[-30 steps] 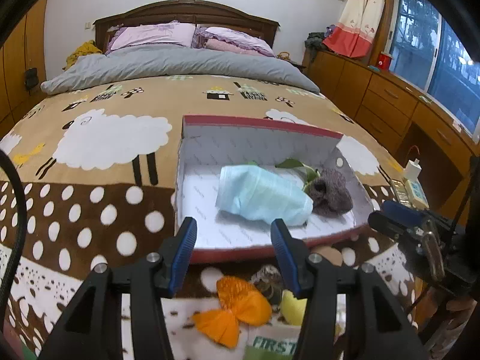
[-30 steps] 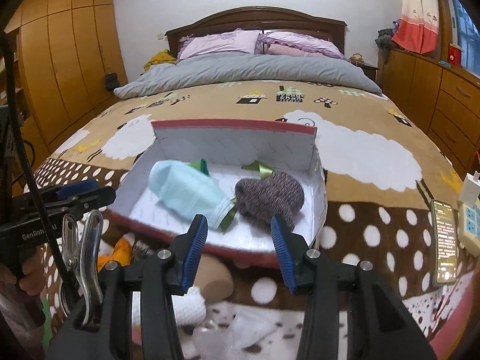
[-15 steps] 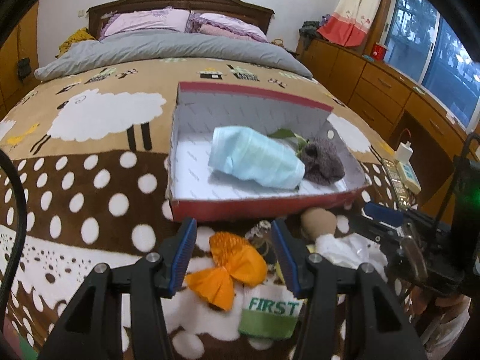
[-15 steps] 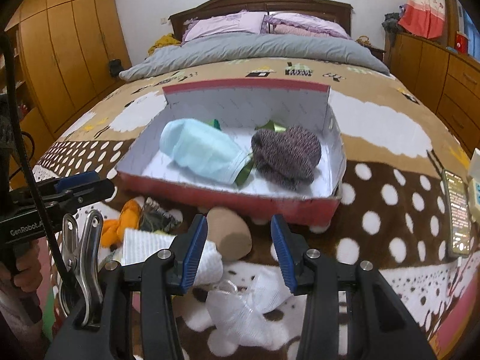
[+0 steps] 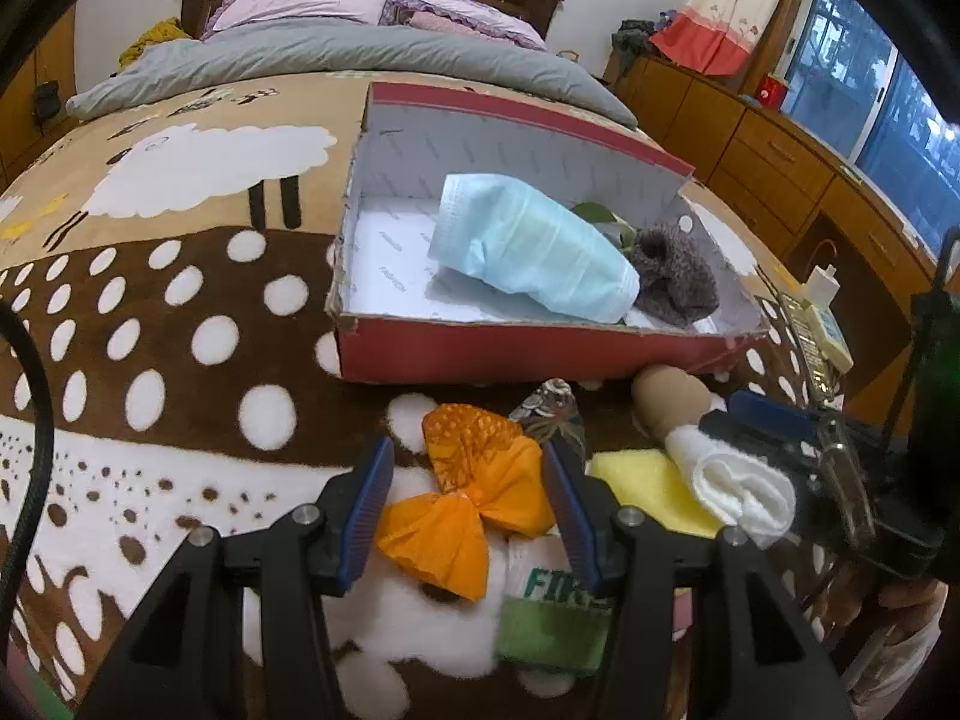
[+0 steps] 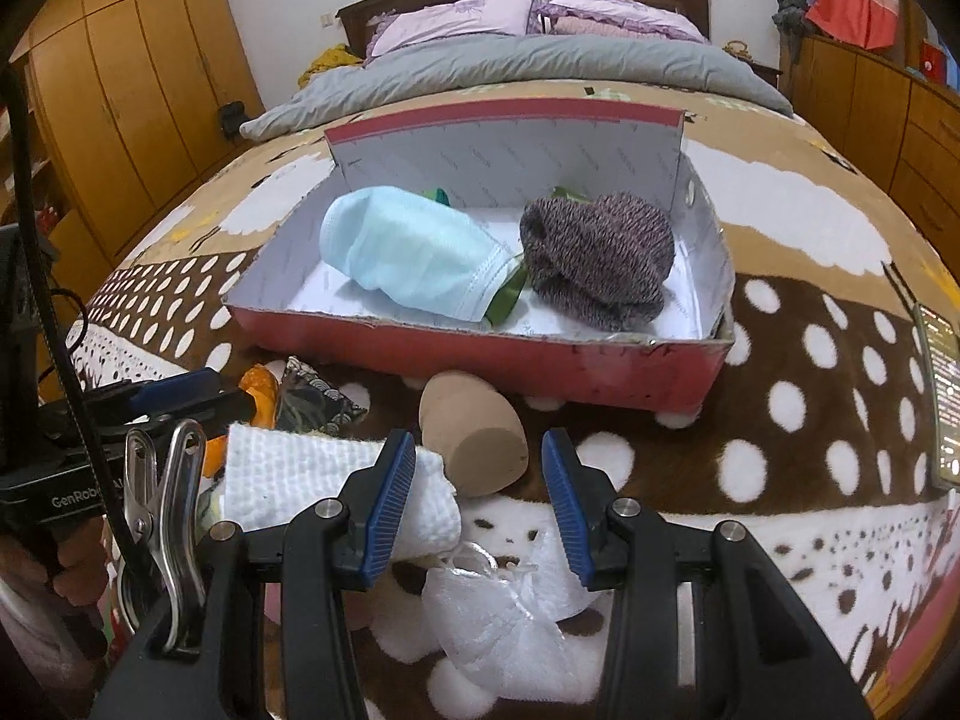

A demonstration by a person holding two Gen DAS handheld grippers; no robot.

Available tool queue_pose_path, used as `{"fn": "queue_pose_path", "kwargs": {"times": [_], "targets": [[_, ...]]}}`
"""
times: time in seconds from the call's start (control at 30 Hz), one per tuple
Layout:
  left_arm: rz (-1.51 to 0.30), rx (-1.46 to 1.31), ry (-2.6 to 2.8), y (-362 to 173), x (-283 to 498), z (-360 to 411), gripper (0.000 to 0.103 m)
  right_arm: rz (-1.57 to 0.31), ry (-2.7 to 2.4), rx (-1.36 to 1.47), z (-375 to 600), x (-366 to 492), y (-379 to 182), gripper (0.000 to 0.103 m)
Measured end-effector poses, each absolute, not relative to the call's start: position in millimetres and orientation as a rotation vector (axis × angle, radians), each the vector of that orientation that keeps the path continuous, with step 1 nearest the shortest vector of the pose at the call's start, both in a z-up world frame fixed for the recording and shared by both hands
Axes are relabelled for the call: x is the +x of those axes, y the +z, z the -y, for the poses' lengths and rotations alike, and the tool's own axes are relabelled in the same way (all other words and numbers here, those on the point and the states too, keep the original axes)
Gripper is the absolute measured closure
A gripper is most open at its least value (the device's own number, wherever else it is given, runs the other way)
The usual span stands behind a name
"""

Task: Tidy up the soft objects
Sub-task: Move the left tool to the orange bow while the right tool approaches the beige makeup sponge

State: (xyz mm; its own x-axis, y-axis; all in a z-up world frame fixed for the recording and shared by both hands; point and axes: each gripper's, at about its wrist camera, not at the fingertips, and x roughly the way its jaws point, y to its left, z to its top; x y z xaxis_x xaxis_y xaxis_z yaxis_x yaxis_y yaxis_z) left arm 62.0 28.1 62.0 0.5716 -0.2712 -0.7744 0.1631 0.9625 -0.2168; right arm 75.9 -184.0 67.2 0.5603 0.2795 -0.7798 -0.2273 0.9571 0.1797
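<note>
A red shoebox (image 5: 540,354) with a white inside sits on the sheep-patterned blanket (image 5: 180,312), toward the foot of the bed, its tall back wall standing up on the far side. Inside it a light blue face mask (image 5: 528,246) lies across the middle, a grey knitted sock (image 6: 600,258) sits toward the box's right end, and green leaves (image 6: 507,300) poke out between the two. The loose soft things crowd the blanket just in front of the box's low near wall. The left gripper (image 5: 468,504) hangs with its blue-padded jaws spread wide, holding nothing; an orange fabric bow (image 5: 474,492) lies between and just below them, with a dark patterned pouch (image 5: 555,414) beyond it, a green and white cloth printed with letters (image 5: 552,606) beneath, and a yellow sponge (image 5: 648,486) beside its right finger. The right gripper (image 6: 477,504) is likewise wide open and empty; a tan foam cylinder (image 6: 474,444) lies ahead of its gap, touching the box's near wall, a rolled white towel (image 6: 312,480) presses against its left finger, and crumpled clear plastic (image 6: 498,594) lies under the jaws. The two grippers sit close beside each other over this pile. A phone (image 6: 942,384) rests near the blanket's right edge, well apart from the pile. To the left of the box the dotted blanket lies open out to the bed's left edge.
</note>
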Motion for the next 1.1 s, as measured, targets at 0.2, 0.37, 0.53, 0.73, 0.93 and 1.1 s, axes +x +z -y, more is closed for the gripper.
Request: {"fn": "queue_pose_path", "kwargs": {"times": [0.2, 0.37, 0.53, 0.73, 0.93, 1.1], "targets": [[-0.931, -0.134, -0.277, 53, 63, -23, 0.049, -0.946, 0.297, 0.075, 184, 82, 58, 0.058], [-0.939, -0.128, -0.29, 47, 64, -16, 0.049, -0.953, 0.304, 0.092, 183, 86, 52, 0.058], [-0.938, -0.121, -0.286, 47, 64, -14, 0.049, -0.967, 0.317, 0.128, 184, 90, 45, 0.058], [-0.931, -0.13, -0.295, 50, 62, -16, 0.06, -0.957, 0.332, 0.143, 181, 90, 42, 0.065], [-0.9, -0.104, -0.296, 58, 56, -14, 0.062, -0.935, 0.334, 0.141, 181, 85, 46, 0.069], [-0.878, -0.114, -0.287, 67, 53, -19, 0.062, -0.914, 0.317, 0.149, 187, 80, 54, 0.07]]}}
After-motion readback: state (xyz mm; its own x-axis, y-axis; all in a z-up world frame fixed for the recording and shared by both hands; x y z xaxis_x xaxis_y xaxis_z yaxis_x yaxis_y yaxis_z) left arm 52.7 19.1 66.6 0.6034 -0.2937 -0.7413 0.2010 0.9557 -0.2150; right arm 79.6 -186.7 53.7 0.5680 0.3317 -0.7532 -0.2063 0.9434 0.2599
